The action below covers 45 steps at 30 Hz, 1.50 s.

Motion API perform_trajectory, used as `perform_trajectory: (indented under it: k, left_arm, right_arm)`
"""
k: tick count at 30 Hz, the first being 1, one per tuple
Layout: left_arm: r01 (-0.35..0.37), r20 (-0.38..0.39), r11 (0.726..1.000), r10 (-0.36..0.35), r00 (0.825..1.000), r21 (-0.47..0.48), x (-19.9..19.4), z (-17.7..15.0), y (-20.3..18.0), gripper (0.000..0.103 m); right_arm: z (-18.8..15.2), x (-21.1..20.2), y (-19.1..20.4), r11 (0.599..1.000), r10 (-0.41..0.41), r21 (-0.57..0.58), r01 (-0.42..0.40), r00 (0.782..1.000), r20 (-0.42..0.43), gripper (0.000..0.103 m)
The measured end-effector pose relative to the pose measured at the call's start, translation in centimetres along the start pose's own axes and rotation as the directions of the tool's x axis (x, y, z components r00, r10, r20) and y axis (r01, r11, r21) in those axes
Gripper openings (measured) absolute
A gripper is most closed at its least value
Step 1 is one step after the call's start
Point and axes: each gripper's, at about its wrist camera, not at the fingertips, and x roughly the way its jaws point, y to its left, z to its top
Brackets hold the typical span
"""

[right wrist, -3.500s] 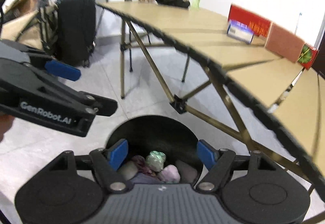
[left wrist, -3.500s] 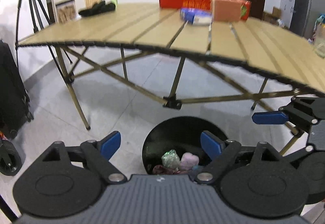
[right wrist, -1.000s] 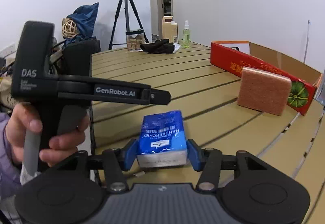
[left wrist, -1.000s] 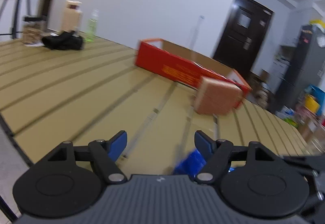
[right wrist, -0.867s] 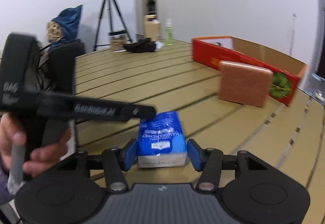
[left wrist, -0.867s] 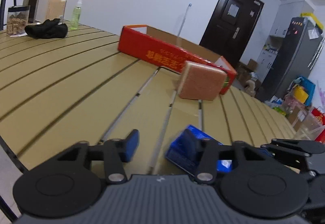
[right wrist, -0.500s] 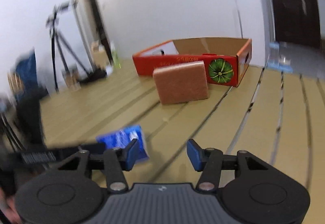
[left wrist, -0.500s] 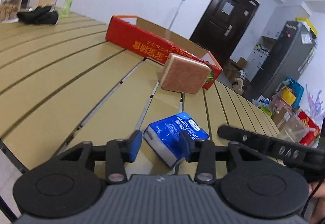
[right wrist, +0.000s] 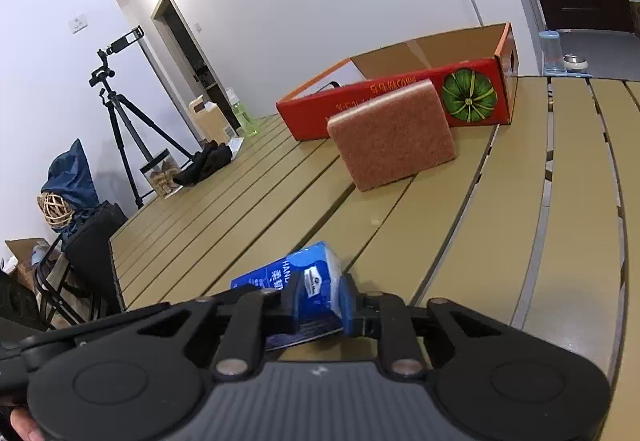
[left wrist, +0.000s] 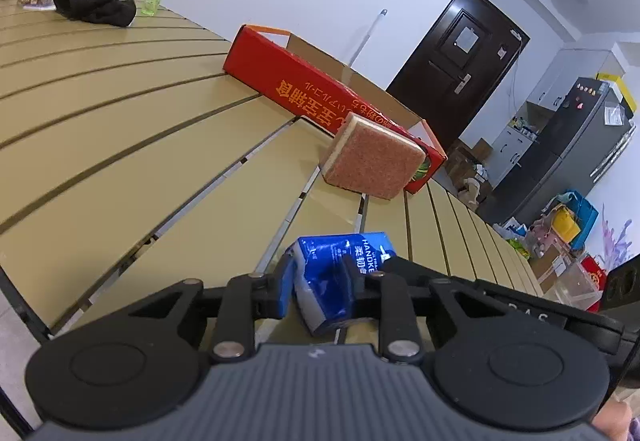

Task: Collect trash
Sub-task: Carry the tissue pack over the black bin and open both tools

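— Table (left wrist: 120,129) first: one slatted tan top across both views. One red carton (left wrist: 316,97) mid-frame, Chinese print, green pumpkin picture. One brown sponge block (left wrist: 372,157) leaning on it.

— And the trash?

— One blue tissue pack (left wrist: 336,281), lettered "HANDKE…", lower centre. Left gripper (left wrist: 316,293) pinches it; right gripper (right wrist: 320,305) clamps it too, visibly dented.

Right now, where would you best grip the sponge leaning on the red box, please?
Pinch the sponge low across its thickness at the exposed yellow-foam end, from the left side. It stands tilted, only its top leaning on the red box, so a gap probably opens behind. Left gripper and right gripper both clamp the blue tissue pack; free one first.
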Motion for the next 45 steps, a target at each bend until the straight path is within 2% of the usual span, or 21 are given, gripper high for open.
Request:
perform_trajectory:
  k: [6, 14, 19, 22, 25, 28, 34, 37, 39, 41, 43, 45]
  left_arm:
    - [-0.021, 0.054, 0.999, 0.019, 0.998, 0.037, -4.4, 0.4, 0.1, 0.023]
    - [-0.094, 0.128, 0.991, 0.081, 0.989, 0.099, -15.1, -2.5, 2.1, 0.023]
    - [-0.125, 0.097, 0.99, 0.118, 0.988, 0.069, -19.4, -6.5, 4.3, 0.023]
    - [-0.129, 0.067, 0.99, 0.125, 0.99, 0.062, -20.7, -8.6, 5.4, 0.023]
    - [-0.125, 0.009, 0.992, 0.124, 0.992, 0.03, -20.2, -10.3, 6.6, 0.023]
    - [-0.152, -0.048, 0.987, 0.154, 0.987, 0.051, -18.1, -11.6, 6.9, 0.023]
    - [-0.162, -0.116, 0.985, 0.168, 0.979, 0.059, -14.2, -11.5, 7.1, 0.022]
    - [-0.181, -0.153, 0.98, 0.192, 0.969, 0.082, -11.6, -11.5, 7.7, 0.022]
    - [-0.199, -0.205, 0.975, 0.216, 0.955, 0.101, -9.7, -12.0, 8.5, 0.022]
    - [-0.25, -0.251, 0.96, 0.275, 0.928, 0.128, -8.1, -12.7, 9.2, 0.026]
    - [-0.291, -0.293, 0.942, 0.329, 0.898, 0.166, -6.8, -13.5, 9.8, 0.046]
    - [-0.316, -0.31, 0.924, 0.371, 0.875, 0.214, -6.1, -14.3, 10.2, 0.052]
  right_arm:
    - [-0.8, -2.2, 3.6, 0.998, 0.042, -0.054, -0.041, 0.999, 0.024, 0.015]
    - [-5.3, -6.1, 11.5, 0.975, 0.14, -0.18, -0.132, 0.99, 0.034, 0.016]
    - [-10.5, -7.8, 14.5, 0.961, 0.149, -0.233, -0.151, 0.989, -0.023, 0.017]
    - [-13.2, -8.4, 14.6, 0.962, 0.157, -0.217, -0.169, 0.985, -0.071, 0.017]
    - [-15.4, -8.0, 13.7, 0.972, 0.141, -0.171, -0.163, 0.981, -0.13, 0.017]
    - [-16.7, -6.6, 13.1, 0.979, 0.077, -0.172, -0.109, 0.981, -0.179, 0.017]
    - [-17.2, -3.0, 10.7, 0.99, -0.012, -0.14, -0.025, 0.967, -0.255, 0.015]
    - [-17.5, -0.5, 10.0, 0.991, -0.056, -0.132, 0.016, 0.951, -0.304, 0.015]
    - [-17.8, 1.0, 9.6, 0.987, -0.095, -0.154, 0.048, 0.943, -0.319, 0.018]
    - [-18.4, 2.3, 9.3, 0.975, -0.159, -0.203, 0.093, 0.929, -0.335, 0.018]
    - [-18.9, 3.2, 8.8, 0.97, -0.188, -0.213, 0.116, 0.915, -0.356, 0.018]
    - [-19.0, 3.7, 8.5, 0.969, -0.192, -0.217, 0.115, 0.906, -0.377, 0.018]
